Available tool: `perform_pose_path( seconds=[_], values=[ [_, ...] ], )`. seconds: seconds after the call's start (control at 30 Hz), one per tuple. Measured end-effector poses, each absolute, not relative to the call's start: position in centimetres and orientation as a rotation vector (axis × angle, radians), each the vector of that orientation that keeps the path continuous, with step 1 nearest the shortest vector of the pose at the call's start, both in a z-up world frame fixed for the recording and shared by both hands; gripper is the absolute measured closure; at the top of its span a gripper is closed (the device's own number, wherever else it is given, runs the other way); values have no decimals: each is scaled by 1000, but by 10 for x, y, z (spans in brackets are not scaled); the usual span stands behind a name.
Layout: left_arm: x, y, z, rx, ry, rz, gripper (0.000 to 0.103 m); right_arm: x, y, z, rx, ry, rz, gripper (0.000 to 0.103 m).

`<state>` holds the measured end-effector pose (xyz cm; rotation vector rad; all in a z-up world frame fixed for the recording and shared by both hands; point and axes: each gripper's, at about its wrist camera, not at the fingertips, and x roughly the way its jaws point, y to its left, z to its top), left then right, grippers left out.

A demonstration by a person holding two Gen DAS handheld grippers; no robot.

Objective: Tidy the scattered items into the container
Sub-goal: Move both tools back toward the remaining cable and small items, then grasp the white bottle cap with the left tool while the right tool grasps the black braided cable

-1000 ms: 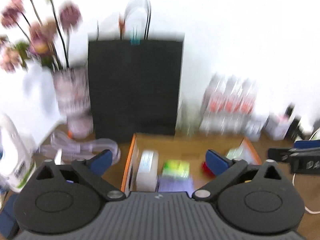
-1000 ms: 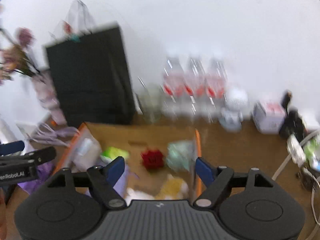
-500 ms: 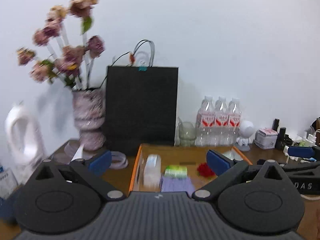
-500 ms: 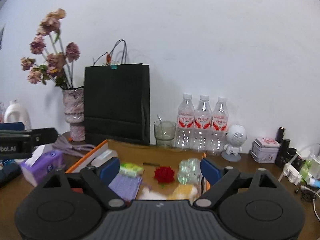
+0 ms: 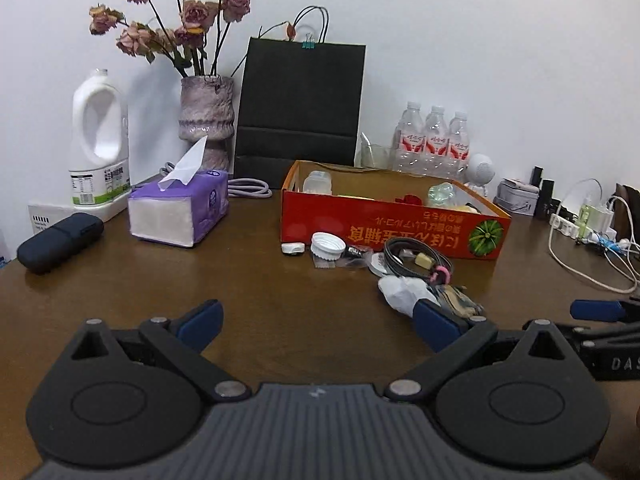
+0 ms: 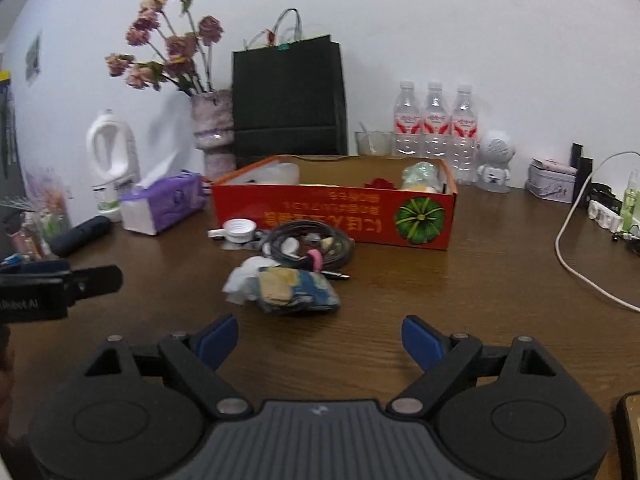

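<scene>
An orange-red cardboard box (image 5: 394, 226) (image 6: 340, 216) sits mid-table with several items inside. In front of it lie loose items: a white bottle cap (image 5: 328, 245) (image 6: 239, 230), a small white piece (image 5: 293, 248), a coiled dark cable (image 5: 416, 258) (image 6: 312, 246), a crumpled white tissue (image 5: 402, 294) (image 6: 242, 280) and a patterned pouch (image 6: 298, 290). My left gripper (image 5: 318, 322) is open and empty, low over the table short of the items. My right gripper (image 6: 320, 340) is open and empty, just short of the pouch.
A purple tissue box (image 5: 180, 210), a black case (image 5: 60, 242), a white jug (image 5: 100, 140), a flower vase (image 5: 206, 114) and a black paper bag (image 5: 300, 106) stand left and behind. Water bottles (image 6: 436, 130), a tin (image 6: 554, 180) and white cables (image 6: 576, 248) are at the right.
Both grippers have pulled back from above the box and dropped low to the table. The loose items in front of the box have come into view. Both jaws stay open.
</scene>
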<state>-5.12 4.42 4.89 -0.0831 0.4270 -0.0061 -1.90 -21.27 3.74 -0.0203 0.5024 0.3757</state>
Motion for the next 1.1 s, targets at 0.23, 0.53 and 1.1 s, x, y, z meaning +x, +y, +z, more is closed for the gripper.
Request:
perform_pose_path(
  seconds=[0.23,0.53,1.1],
  values=[
    [16,39,31,19,484,-32,1,9,-189,33,-62,525,440,15],
    [127,39,24,119,521,-70,29,90,-172,35,21,601,378,16],
    [132,48,22,22,526,-182,63,146,-173,26,92,697,353,85]
  ],
)
